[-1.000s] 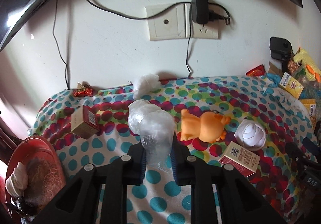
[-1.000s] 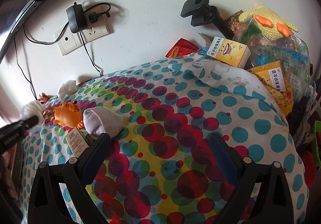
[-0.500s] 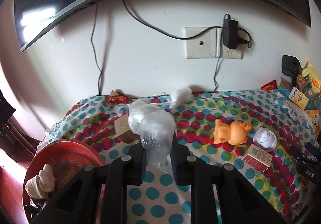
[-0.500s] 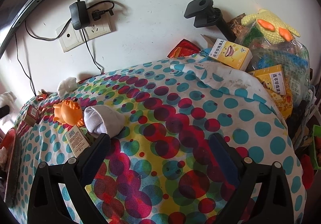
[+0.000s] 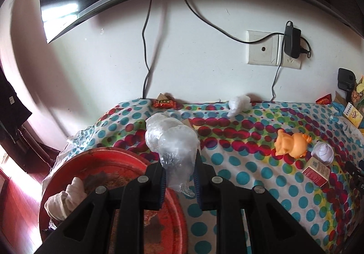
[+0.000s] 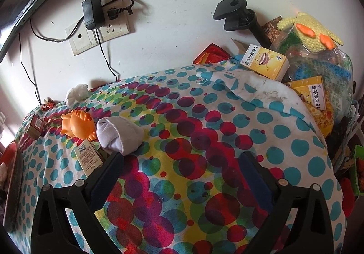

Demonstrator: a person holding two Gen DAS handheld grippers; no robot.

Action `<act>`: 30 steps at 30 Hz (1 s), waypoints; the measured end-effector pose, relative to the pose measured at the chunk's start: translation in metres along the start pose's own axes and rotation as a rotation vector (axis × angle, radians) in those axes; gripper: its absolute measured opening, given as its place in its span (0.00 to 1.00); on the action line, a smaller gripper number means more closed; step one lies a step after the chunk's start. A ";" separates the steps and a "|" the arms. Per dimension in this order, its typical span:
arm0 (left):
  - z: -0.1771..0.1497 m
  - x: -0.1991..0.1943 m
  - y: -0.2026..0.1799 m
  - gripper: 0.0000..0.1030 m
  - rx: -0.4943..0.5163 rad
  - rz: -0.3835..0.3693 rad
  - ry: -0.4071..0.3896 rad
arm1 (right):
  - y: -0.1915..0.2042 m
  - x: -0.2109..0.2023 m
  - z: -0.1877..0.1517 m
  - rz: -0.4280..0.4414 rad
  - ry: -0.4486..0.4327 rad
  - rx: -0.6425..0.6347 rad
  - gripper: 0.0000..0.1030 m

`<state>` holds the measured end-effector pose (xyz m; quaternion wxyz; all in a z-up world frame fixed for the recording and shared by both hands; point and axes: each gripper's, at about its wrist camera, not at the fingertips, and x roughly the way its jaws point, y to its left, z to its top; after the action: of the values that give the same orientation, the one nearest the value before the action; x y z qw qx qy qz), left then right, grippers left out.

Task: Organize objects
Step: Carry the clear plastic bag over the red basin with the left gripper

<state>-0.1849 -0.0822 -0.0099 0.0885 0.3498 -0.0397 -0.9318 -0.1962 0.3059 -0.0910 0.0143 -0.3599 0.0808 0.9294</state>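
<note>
My left gripper (image 5: 179, 176) is shut on a crumpled clear plastic bag (image 5: 173, 140), held above the near edge of a red round tray (image 5: 107, 158) at the table's left end. A cream rolled sock (image 5: 66, 199) lies in that tray. On the polka-dot cloth sit an orange toy (image 5: 292, 143), a white rolled sock (image 5: 323, 152) and a small red-and-white box (image 5: 317, 171). My right gripper (image 6: 182, 167) stands open over bare cloth, with the white sock (image 6: 119, 135), the orange toy (image 6: 78, 125) and the box (image 6: 88, 158) to its left.
A second wad of white plastic (image 5: 238, 105) and a red snack wrapper (image 5: 165, 103) lie by the wall. A brown box (image 6: 35, 127) sits at the left. Yellow boxes (image 6: 265, 62), a knitted yellow duck (image 6: 311, 32) and a black clamp (image 6: 236, 15) crowd the right end.
My left gripper has carried the plastic bag leftward and up, so the red tray now lies under it. The right gripper has stayed where it was.
</note>
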 end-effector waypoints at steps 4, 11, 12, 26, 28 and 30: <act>-0.002 0.000 0.009 0.19 -0.005 0.009 0.005 | 0.001 0.000 0.000 0.001 0.003 -0.003 0.98; -0.005 0.002 0.030 0.19 -0.024 0.030 0.017 | 0.002 0.000 0.000 0.003 0.000 -0.005 0.99; -0.006 0.002 0.034 0.19 -0.029 0.029 0.021 | 0.002 0.000 0.000 0.002 0.000 -0.005 0.99; -0.034 0.049 0.156 0.19 -0.208 0.042 0.169 | 0.006 0.003 0.000 0.006 0.011 -0.015 0.99; -0.035 0.055 0.162 0.19 -0.222 0.032 0.188 | 0.005 0.003 0.000 0.010 0.005 -0.015 0.99; -0.035 0.063 0.164 0.19 -0.232 0.025 0.208 | 0.005 0.003 0.000 0.011 0.007 -0.017 0.99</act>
<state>-0.1860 -0.2557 -0.0542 0.1437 0.4313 0.0732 -0.8877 -0.1991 0.3007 -0.0919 0.0061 -0.3627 0.0749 0.9289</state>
